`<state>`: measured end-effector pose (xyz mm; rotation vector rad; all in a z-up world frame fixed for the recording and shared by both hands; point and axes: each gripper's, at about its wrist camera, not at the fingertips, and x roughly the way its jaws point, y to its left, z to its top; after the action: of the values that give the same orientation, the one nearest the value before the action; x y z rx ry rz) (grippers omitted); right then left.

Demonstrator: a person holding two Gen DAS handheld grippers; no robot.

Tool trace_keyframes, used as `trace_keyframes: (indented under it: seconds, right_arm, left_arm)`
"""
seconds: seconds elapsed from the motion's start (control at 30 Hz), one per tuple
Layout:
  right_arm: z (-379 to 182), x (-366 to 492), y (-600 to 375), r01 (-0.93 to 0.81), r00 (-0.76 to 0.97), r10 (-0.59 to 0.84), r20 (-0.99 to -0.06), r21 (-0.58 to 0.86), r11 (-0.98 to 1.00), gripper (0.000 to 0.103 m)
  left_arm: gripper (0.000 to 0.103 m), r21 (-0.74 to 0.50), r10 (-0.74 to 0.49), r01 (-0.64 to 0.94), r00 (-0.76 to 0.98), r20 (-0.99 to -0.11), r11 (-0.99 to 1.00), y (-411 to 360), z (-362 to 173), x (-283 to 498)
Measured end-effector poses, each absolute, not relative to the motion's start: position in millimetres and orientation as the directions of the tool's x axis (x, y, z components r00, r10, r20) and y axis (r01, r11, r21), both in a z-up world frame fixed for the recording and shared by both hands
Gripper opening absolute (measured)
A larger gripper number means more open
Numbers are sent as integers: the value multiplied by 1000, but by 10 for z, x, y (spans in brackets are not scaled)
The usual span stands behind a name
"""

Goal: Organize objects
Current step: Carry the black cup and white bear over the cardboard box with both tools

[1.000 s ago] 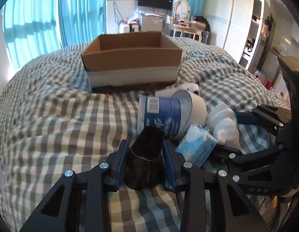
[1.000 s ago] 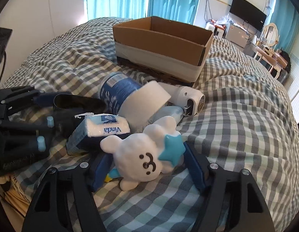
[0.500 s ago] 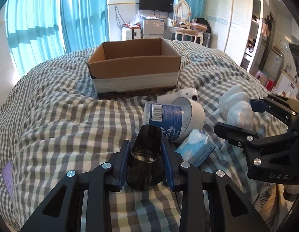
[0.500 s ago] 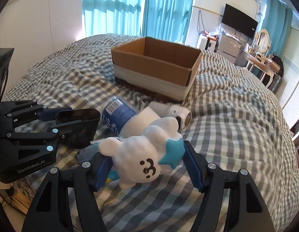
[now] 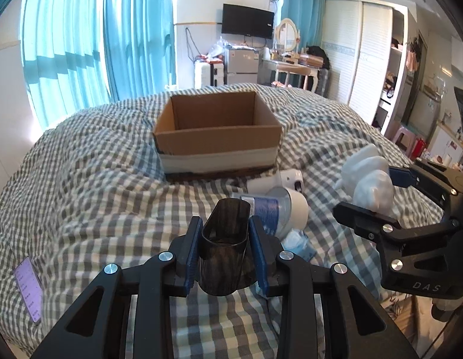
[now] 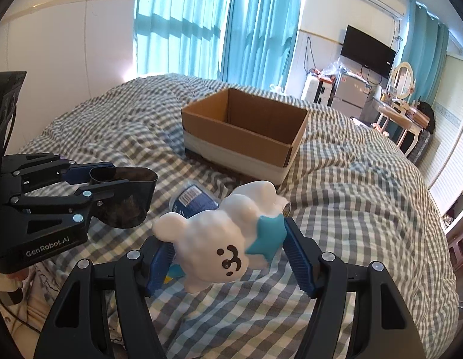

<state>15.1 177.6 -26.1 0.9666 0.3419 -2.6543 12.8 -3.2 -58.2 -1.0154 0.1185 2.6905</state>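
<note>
Since the earlier frames both grippers have risen off the bed with their loads, and the cardboard box now sits lower and farther off in each view.

The left gripper has its jaws pinching a dark cup by its two flat sides, mouth up and tilted toward the box. The right gripper has its jaws spread wide yet pressed on a white bear toy, one pad against its ear side, the other against the teal star on its flank. Both things hang clear of the checked quilt.

The step in hand looks like the carry: two things picked up, neither yet over the box. The next move calls for bringing each gripper forward above the rim of the cardboard box and letting go inside. The two grippers ride close side by side, so one may need to go first.

Below and between them lie a blue-labelled bottle with a white cap, a white gadget just beyond it, and a blue tissue pack near the left gripper; these are not yet sorted. A phone lies apart at the quilt's left edge.

The box's inside looks empty, its near wall facing the grippers; the quilt between is bare, and open air stands above the rim. Furniture beyond the bed is well apart.
</note>
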Motion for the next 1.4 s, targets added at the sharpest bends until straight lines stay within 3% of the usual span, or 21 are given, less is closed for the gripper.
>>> trace_keyframes:
  seconds: [0.63, 1.0, 1.4]
  right_arm:
    - [351, -632, 1973, 306, -794, -214, -569, -71, -949, 68]
    - [614, -1446, 2007, 300, -787, -224, -575, -40, -953, 68]
    - [614, -2413, 1933, 302, -758, -210, -617, -47, -952, 68]
  left_arm:
    - [31, 35, 173, -245, -769, -615, -969, 39, -42, -705]
    - [30, 72, 156, -245, -788, -595, -967, 102, 239, -1516]
    - [30, 49, 146, -233, -745, -651, -971, 74, 110, -2409]
